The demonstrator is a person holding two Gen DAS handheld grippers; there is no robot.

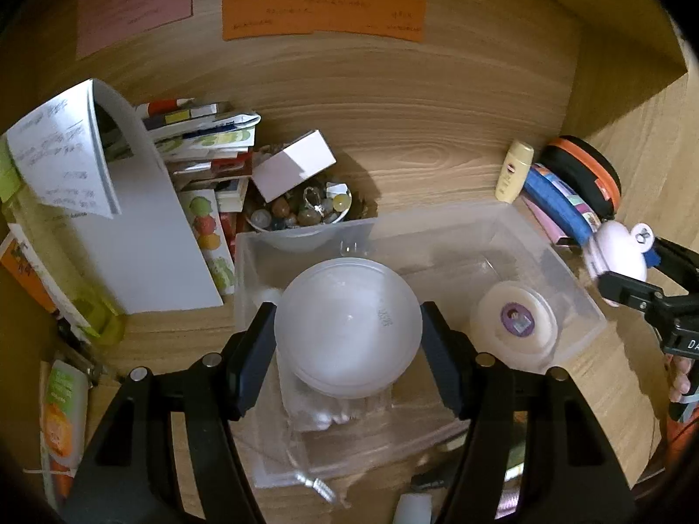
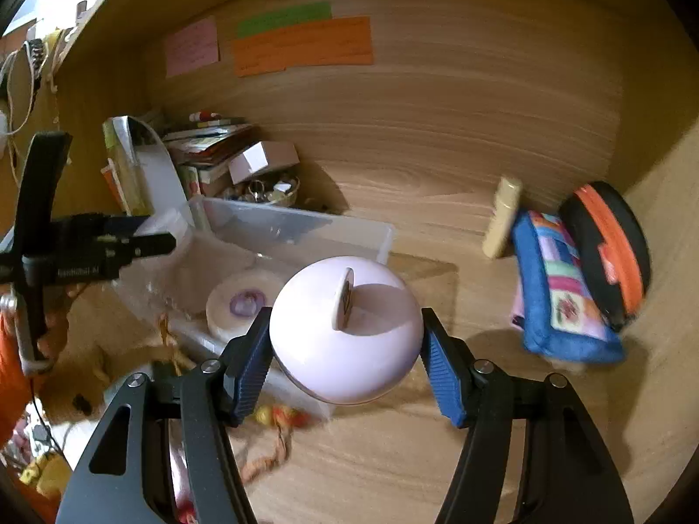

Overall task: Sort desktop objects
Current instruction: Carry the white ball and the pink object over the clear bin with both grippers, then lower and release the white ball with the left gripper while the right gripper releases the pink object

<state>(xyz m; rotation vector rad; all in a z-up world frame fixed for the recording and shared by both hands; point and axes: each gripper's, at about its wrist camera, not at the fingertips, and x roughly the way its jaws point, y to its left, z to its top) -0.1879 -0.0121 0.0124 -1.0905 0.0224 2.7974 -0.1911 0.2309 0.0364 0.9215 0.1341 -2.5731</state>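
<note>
The left gripper point(image 1: 348, 340) has its jaws clamped on a frosted round tub point(image 1: 348, 332), holding it over the near end of a clear plastic bin point(image 1: 581, 292) that sits on the wooden tabletop point(image 1: 437, 166). Inside the bin, to the right of the tub, lies a white tape roll point(image 1: 517, 321) with a purple core. The right gripper point(image 2: 346, 340) has its jaws closed on a pale lilac puck point(image 2: 345, 332) with a small disc standing on its top, held just beside the bin's right edge and above the tabletop. Behind the bin stands a bowl point(image 1: 301, 214) full of coloured stones, with a small white box point(image 1: 293, 165) resting on its rim. A pile of books point(image 1: 205, 139) and a curled sheet of paper point(image 1: 65, 148) sit to the left. To the right, a cream bottle point(image 1: 515, 170) stands against the back wall, next to a blue patchwork pouch point(image 2: 563, 288) and a black-and-orange round case point(image 2: 607, 249). Pink, green and orange notes point(image 1: 323, 11) are stuck on the wall.
</note>
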